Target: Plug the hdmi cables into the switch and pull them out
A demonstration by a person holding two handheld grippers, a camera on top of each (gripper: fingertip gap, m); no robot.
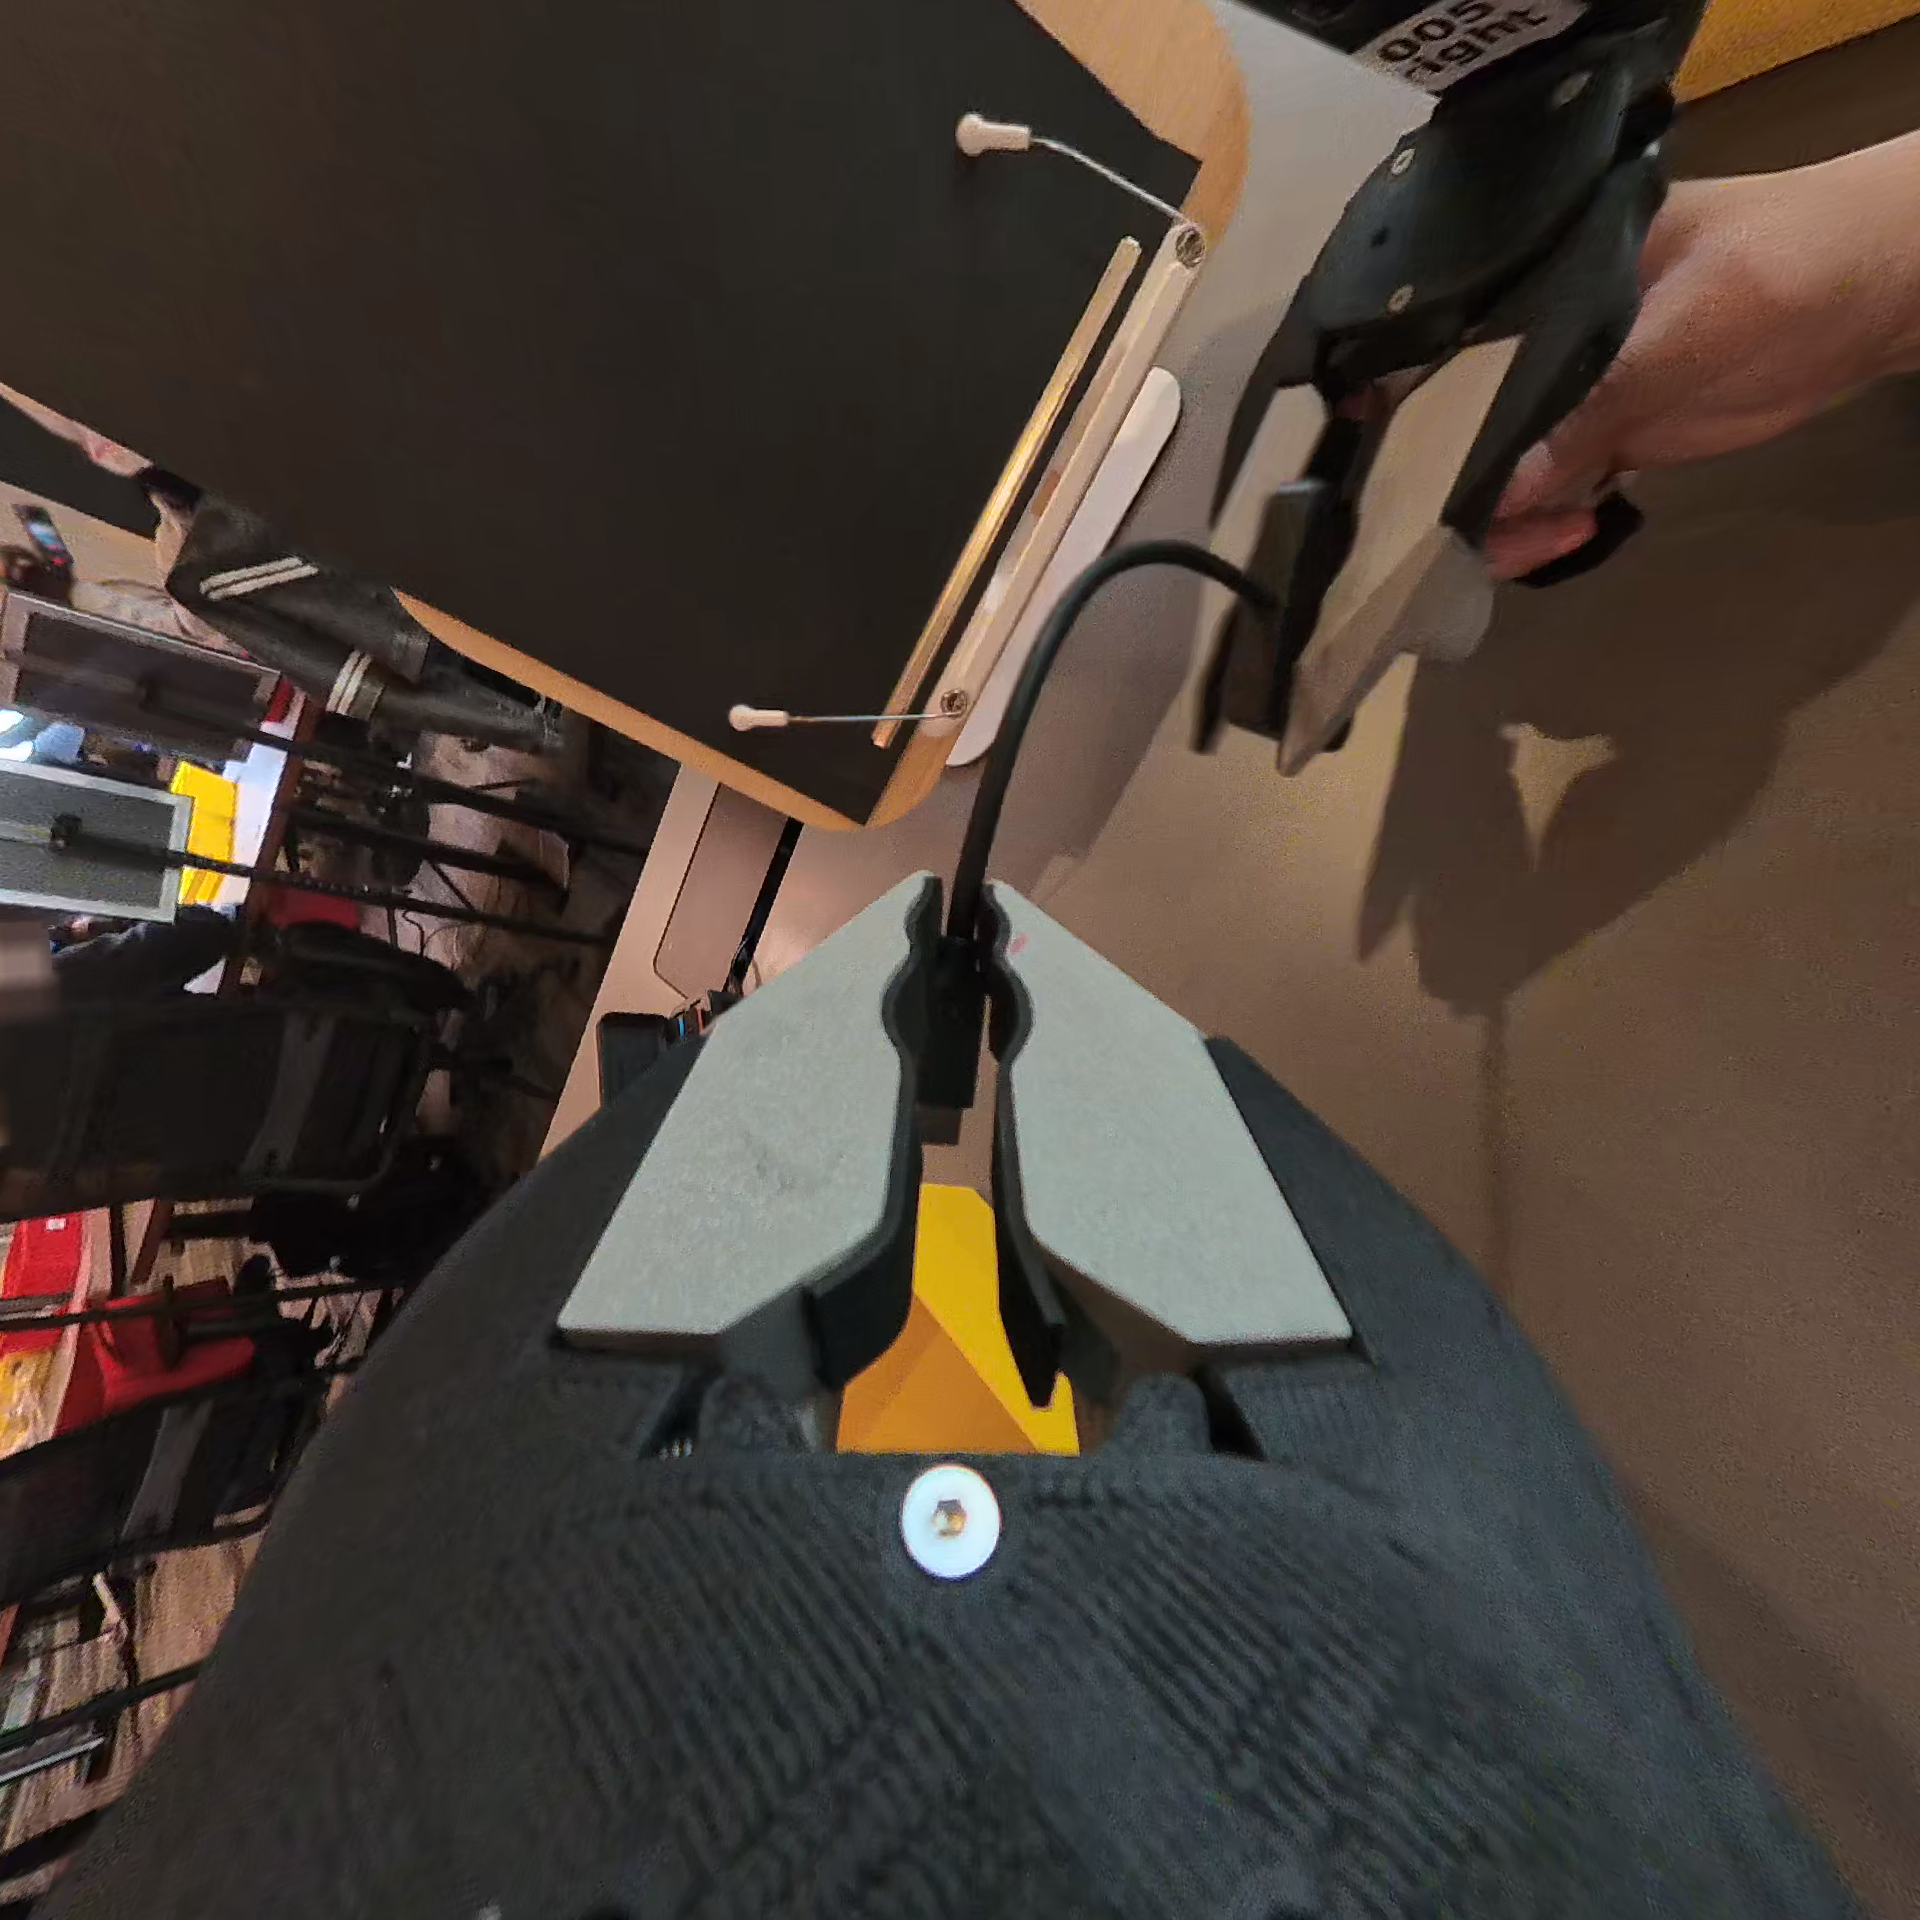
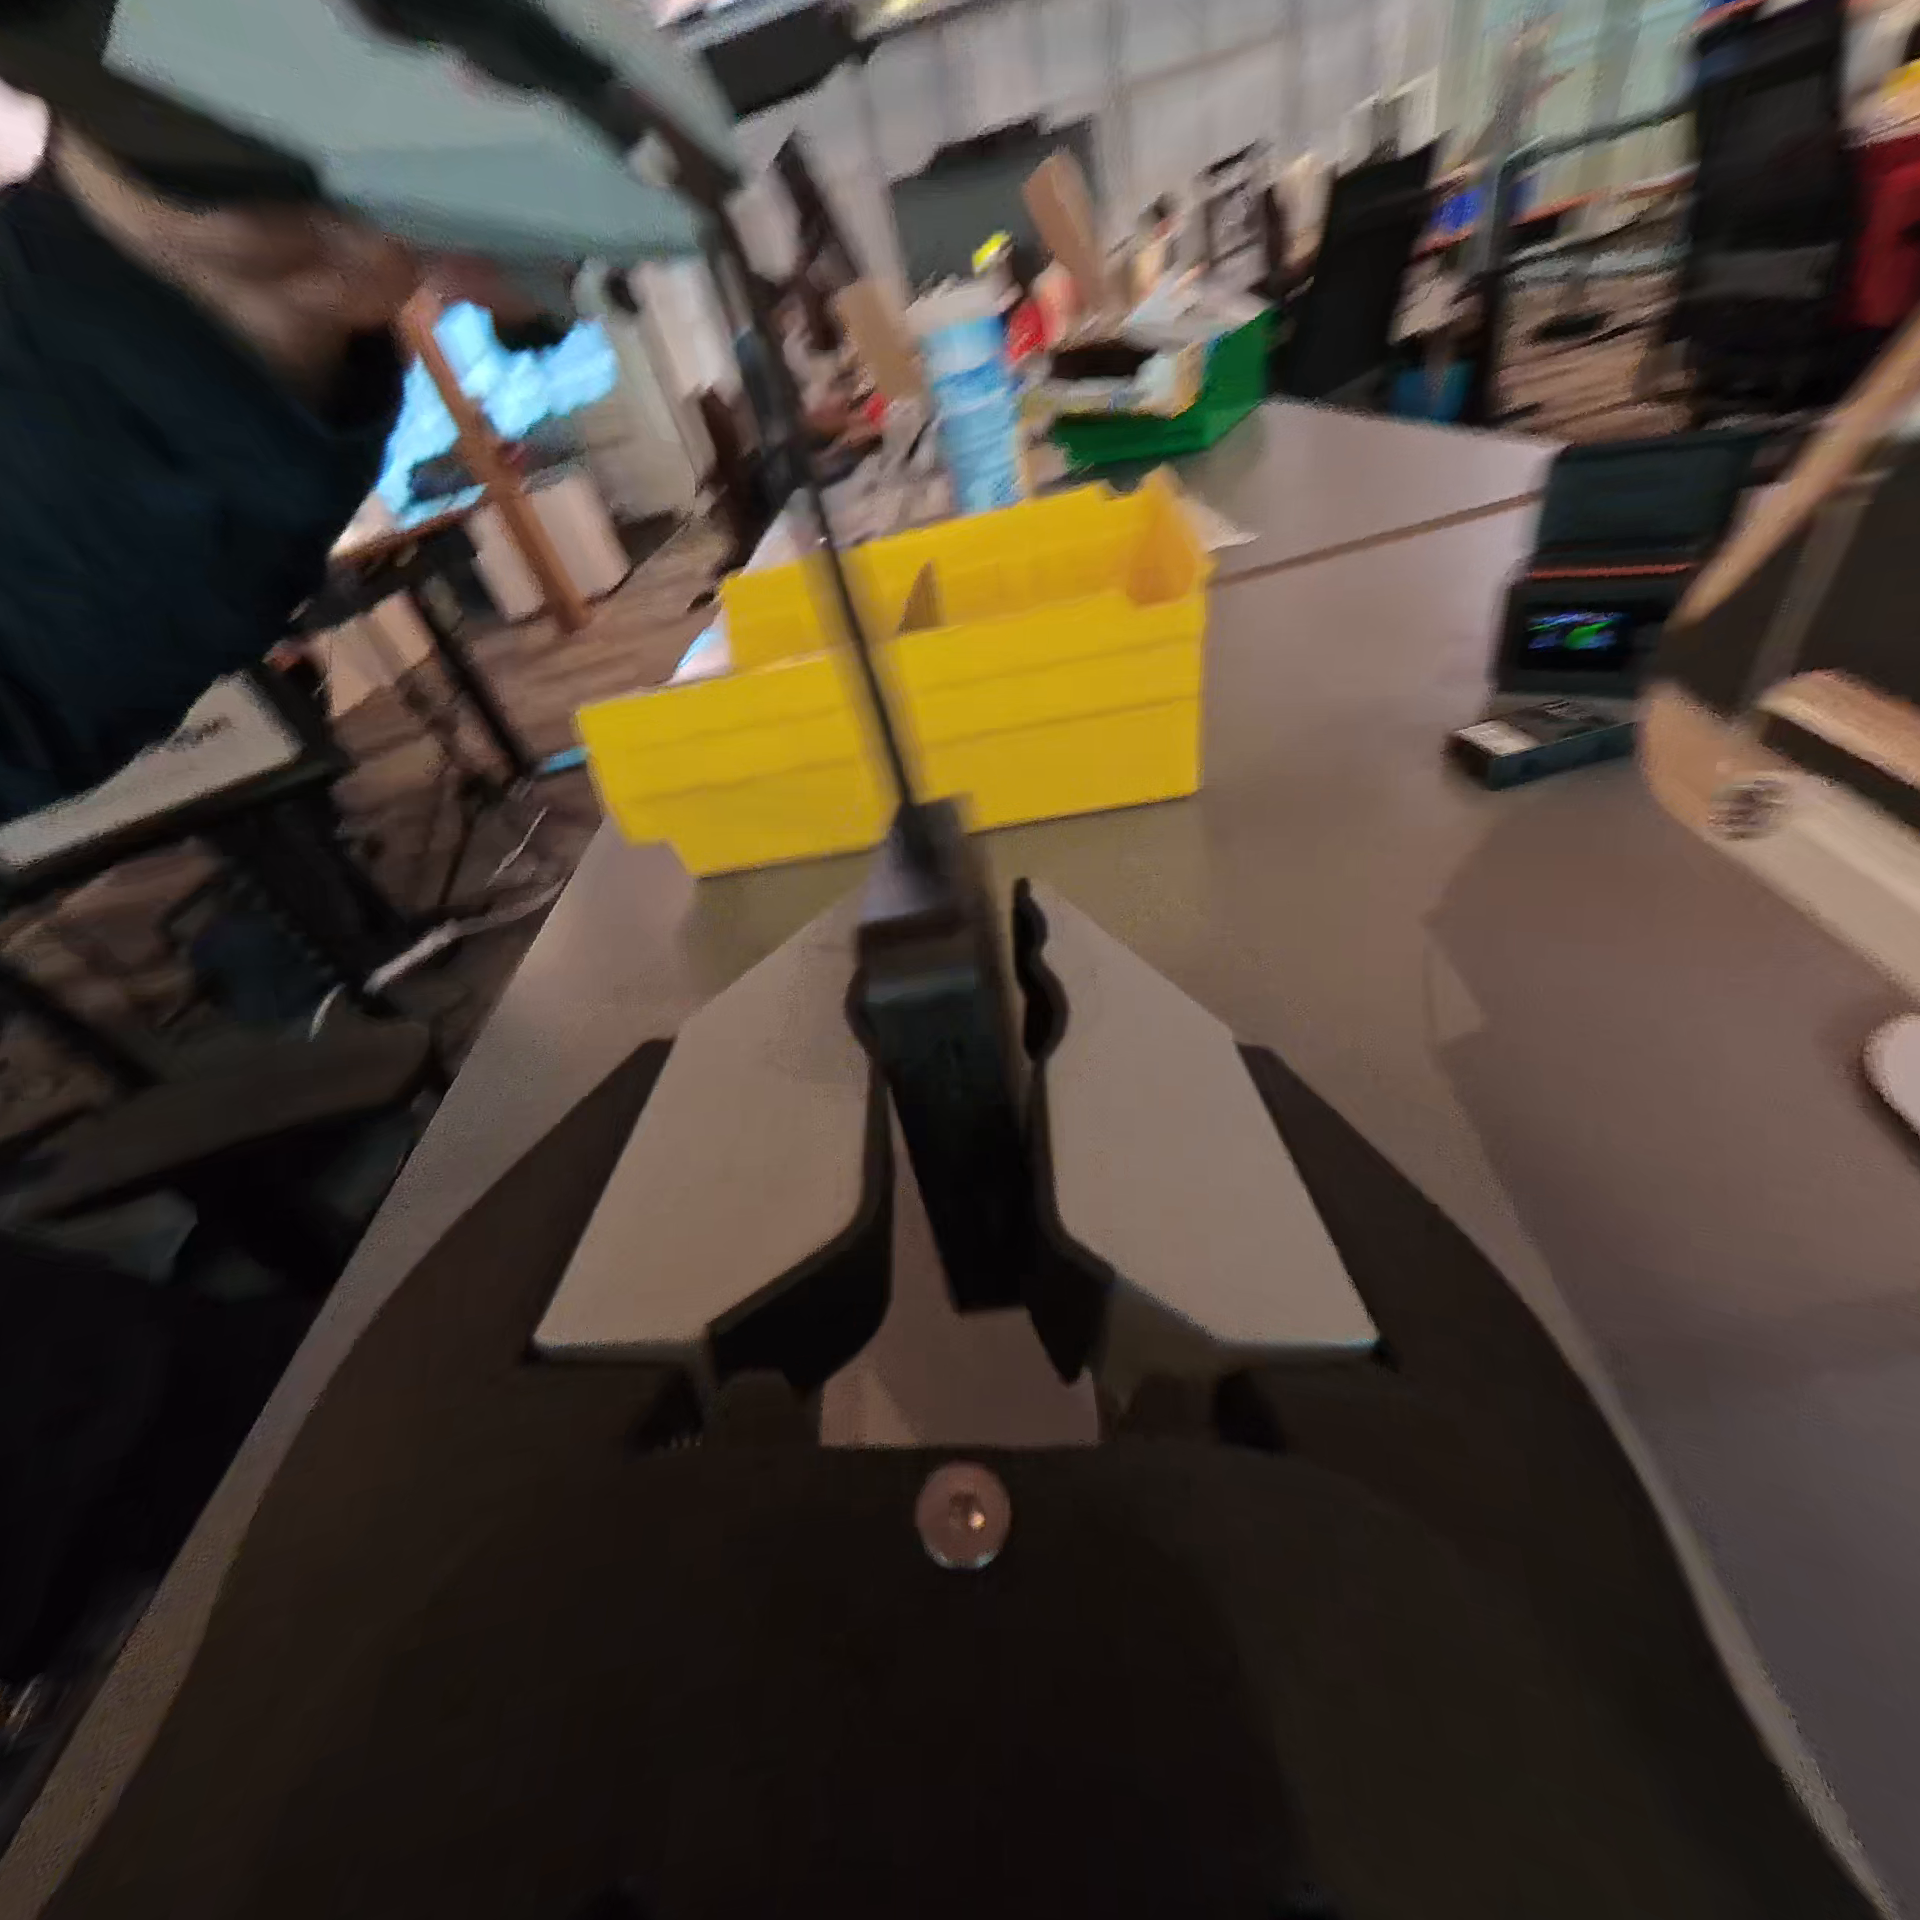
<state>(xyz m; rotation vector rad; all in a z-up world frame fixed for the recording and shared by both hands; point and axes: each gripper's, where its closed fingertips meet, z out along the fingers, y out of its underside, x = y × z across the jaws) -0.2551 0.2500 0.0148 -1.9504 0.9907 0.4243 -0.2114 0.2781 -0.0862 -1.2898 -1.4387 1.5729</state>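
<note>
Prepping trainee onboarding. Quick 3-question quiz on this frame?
1. True or false: the left claw is open and empty.
2. What does the right claw hold? A) a yellow bin B) the black switch C) nothing
3. Fill in: the black cable runs from the plug in the left claw to the ____.

Key: 1 false; 2 B; 3 switch.

Yellow bins (image 2: 935, 686) on grey table (image 2: 1351, 935)
</note>
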